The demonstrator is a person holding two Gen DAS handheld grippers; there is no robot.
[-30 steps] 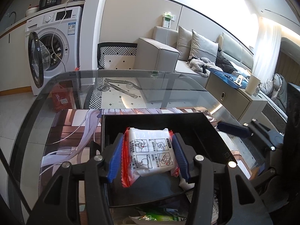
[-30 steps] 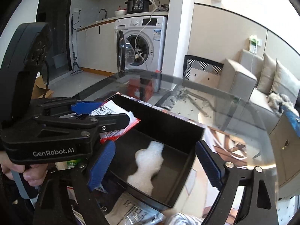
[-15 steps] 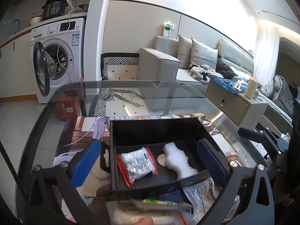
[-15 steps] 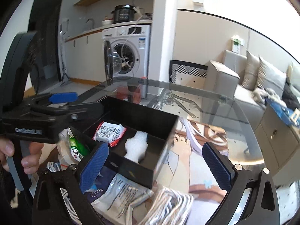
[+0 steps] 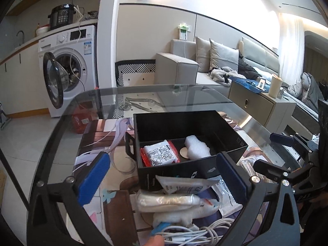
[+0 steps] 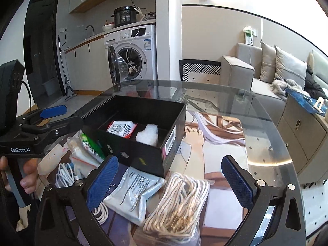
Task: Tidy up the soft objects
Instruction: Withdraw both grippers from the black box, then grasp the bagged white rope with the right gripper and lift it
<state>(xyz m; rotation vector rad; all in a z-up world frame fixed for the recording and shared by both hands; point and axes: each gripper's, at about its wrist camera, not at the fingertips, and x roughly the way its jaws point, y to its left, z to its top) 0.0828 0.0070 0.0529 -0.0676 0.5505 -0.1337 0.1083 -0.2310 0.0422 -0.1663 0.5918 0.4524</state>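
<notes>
Packets and pouches make up the loose pile just in front of the black box (image 5: 190, 170), on the printed mat of the glass tabletop (image 6: 264, 123). Inside the box, the red-edged wipe packet (image 5: 160, 153) lies flat in the left part, and the white foam piece (image 5: 196, 148) sits beside it to the right, touching or nearly so. Left tongs (image 5: 162, 180) are spread wide and grip nothing, hanging above the pile; right tongs (image 6: 170, 181) are likewise wide apart and empty, poised over the bag of beige cord (image 6: 178, 203) and the flat grey pouch (image 6: 135, 190).

Everything here looks light and yielding. The film wrappers are probably slick, so a pinch across the middle of a packet's width, where the filling gives, should hold better than a bite on a thin sealed edge. The cord bag is bulkier and will likely sag at both ends; taking it near its centre seems safest. The white cable coil (image 5: 190, 234) at the near edge could snag neighbours if lifted by a single loop
</notes>
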